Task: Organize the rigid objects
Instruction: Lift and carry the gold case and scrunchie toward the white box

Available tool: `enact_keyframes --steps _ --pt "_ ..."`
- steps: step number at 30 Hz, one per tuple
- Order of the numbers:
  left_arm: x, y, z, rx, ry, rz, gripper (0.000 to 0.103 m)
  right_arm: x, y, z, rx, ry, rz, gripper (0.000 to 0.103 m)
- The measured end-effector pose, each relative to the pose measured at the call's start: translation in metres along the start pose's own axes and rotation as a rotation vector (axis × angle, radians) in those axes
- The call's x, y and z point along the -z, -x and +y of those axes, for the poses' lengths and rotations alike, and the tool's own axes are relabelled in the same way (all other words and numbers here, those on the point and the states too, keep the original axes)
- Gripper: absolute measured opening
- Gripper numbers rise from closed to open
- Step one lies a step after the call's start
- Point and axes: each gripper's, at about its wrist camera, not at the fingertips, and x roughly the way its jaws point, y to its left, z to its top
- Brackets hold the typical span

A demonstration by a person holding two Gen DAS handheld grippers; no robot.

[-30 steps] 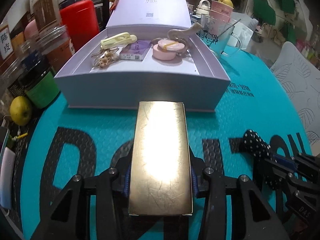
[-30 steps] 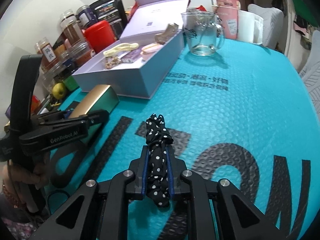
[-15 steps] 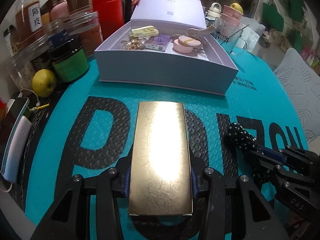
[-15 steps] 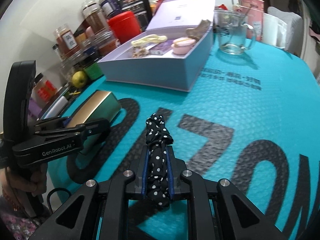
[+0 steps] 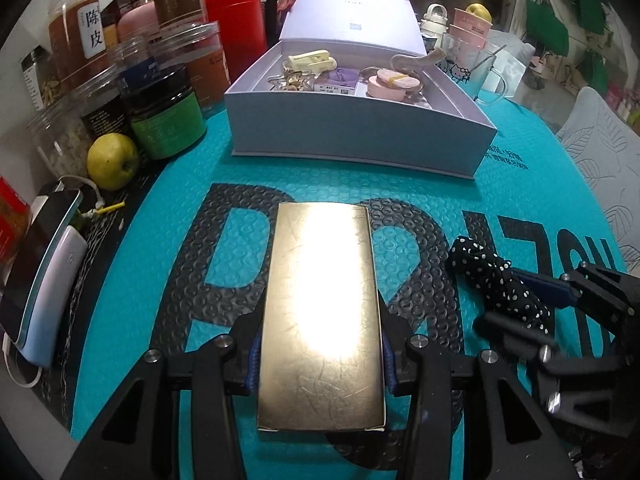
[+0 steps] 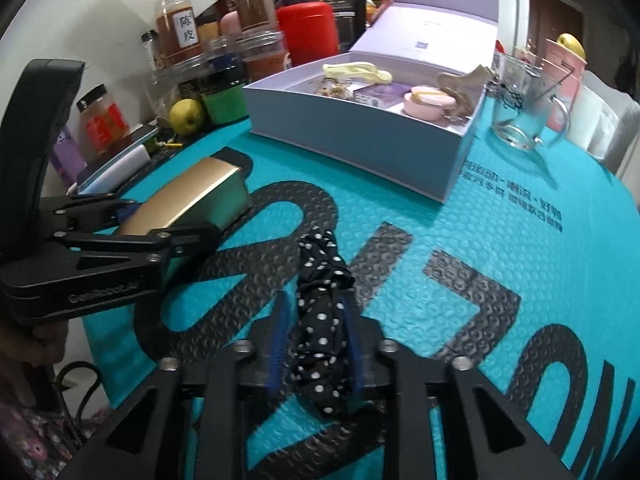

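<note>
My left gripper (image 5: 322, 360) is shut on a flat gold box (image 5: 320, 312), gripping its long sides low over the teal mat. From the right wrist view the gold box (image 6: 188, 196) sits at the left, in the left gripper (image 6: 132, 232). The jaws of my right gripper (image 6: 316, 344) are opening, their blue pads blurred. A black polka-dot scrunchie (image 6: 320, 280) lies between them on the mat, loose from the left pad. The left wrist view shows the scrunchie (image 5: 488, 272) and right gripper (image 5: 532, 292) at the right. An open lilac box (image 5: 360, 140) holding small items stands behind.
Jars (image 5: 164, 116), a red canister (image 5: 236, 40) and a yellow-green fruit (image 5: 112, 160) crowd the back left. A phone on a power bank (image 5: 44, 280) lies at the left edge. A glass mug (image 6: 520, 108) and pink cups (image 6: 564, 64) stand right of the lilac box (image 6: 352, 136).
Both grippers have drawn back from the lilac box, which now looks farther away. The right gripper's pads have parted from the scrunchie. The left still grips the gold box.
</note>
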Motion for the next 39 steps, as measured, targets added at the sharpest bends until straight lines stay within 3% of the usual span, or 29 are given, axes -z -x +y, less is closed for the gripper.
enact_keyframes --steps 5,12,14,16,18,30,39 --pt "-0.004 -0.005 -0.002 -0.010 -0.019 -0.005 0.047 0.005 0.002 -0.003 0.063 0.014 0.014 0.047" --pt "-0.010 -0.009 -0.003 -0.014 -0.016 -0.015 0.048 0.004 0.000 -0.001 0.079 0.029 0.014 0.046" --pt "-0.010 -0.010 -0.002 -0.009 -0.004 -0.020 0.048 0.003 -0.001 0.001 0.073 0.031 0.011 0.039" --pt "-0.010 -0.010 -0.002 -0.019 -0.005 -0.021 0.046 0.000 -0.002 -0.001 0.071 0.013 0.011 0.020" --pt "-0.010 -0.009 -0.001 -0.012 0.002 -0.022 0.043 -0.002 -0.003 -0.006 0.062 -0.025 0.012 0.016" --pt "-0.004 0.003 0.002 0.044 0.039 0.005 0.043 -0.003 0.004 -0.007 0.002 -0.073 0.014 0.015" --pt "-0.003 0.026 -0.011 0.034 -0.001 -0.036 0.043 0.000 0.032 0.001 -0.011 -0.063 -0.034 0.015"
